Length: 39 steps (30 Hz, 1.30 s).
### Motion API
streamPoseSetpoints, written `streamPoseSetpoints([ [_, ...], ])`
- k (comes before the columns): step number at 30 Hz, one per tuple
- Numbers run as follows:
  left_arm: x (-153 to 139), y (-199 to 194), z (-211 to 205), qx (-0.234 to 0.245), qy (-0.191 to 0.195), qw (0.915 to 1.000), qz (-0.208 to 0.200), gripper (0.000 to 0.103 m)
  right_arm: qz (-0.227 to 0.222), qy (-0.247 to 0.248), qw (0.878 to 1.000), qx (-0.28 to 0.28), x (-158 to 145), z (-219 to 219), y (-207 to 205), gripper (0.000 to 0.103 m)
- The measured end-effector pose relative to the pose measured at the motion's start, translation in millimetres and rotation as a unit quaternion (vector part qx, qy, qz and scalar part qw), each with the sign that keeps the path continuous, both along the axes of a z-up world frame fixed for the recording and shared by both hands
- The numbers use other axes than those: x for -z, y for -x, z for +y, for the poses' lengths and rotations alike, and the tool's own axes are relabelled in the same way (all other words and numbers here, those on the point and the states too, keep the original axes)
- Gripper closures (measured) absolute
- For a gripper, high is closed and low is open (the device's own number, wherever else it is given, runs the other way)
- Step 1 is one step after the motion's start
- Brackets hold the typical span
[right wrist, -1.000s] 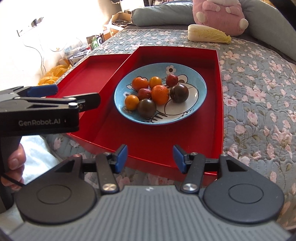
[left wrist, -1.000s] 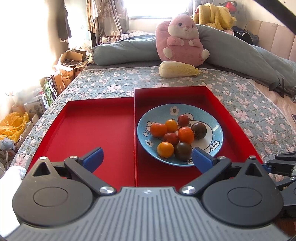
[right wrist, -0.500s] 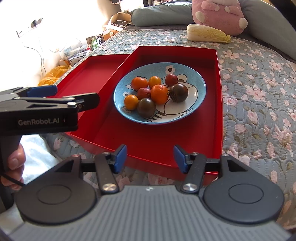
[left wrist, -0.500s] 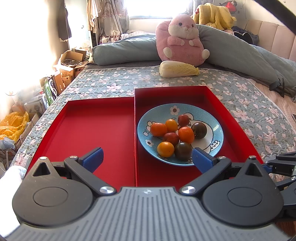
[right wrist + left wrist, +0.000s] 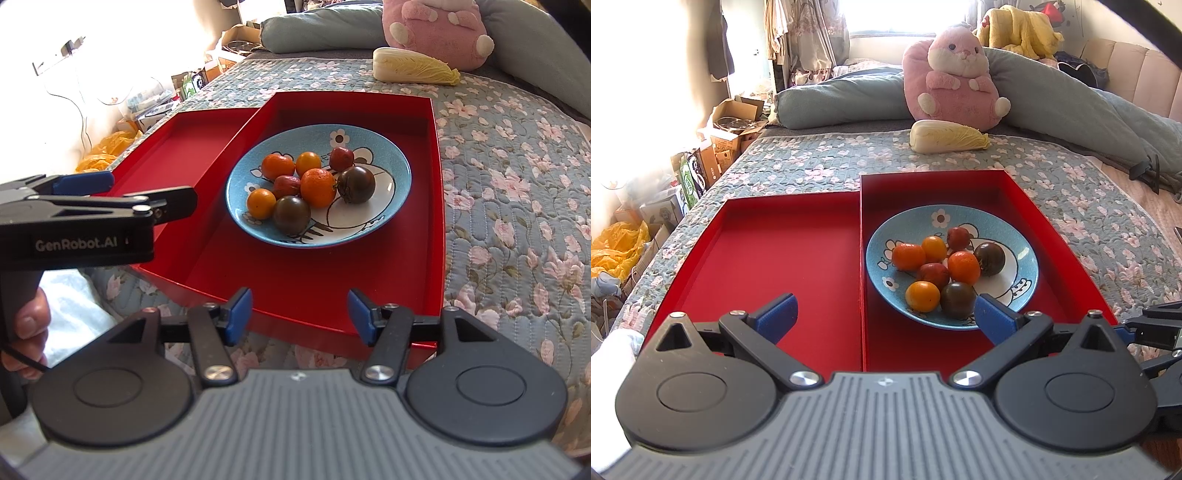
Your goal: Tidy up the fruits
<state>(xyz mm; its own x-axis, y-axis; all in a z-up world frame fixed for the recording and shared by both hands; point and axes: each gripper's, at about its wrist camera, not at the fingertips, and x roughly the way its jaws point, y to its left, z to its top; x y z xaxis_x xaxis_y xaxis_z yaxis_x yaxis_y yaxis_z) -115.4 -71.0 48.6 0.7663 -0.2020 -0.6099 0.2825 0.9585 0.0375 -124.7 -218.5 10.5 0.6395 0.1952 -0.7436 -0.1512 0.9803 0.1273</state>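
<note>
Two red trays (image 5: 783,258) abutting (left one bare), plate (image 5: 388,162) right.

Left gripper (image 5: 884,314) gapes wide; right gripper (image 5: 299,314) is opening, both empty.

Left shallow red tray (image 5: 783,258) is bare, lots of room w/ only its low walls in the way. Right red tray (image 5: 325,280) is mostly filled by the blue flowered plate (image 5: 373,221) piled w/ small tomatoes (image 5: 317,186); free strip at the near edge.
</note>
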Motion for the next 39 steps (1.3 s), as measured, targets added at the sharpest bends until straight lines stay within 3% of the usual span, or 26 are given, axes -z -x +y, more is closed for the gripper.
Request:
streamPoseSetpoints([
  [39,0.3,-0.5,0.6,0.0,0.0,1.0,0.001,0.0,-0.001,-0.005,1.0,0.001,1.6,1.2,-1.4,0.041],
])
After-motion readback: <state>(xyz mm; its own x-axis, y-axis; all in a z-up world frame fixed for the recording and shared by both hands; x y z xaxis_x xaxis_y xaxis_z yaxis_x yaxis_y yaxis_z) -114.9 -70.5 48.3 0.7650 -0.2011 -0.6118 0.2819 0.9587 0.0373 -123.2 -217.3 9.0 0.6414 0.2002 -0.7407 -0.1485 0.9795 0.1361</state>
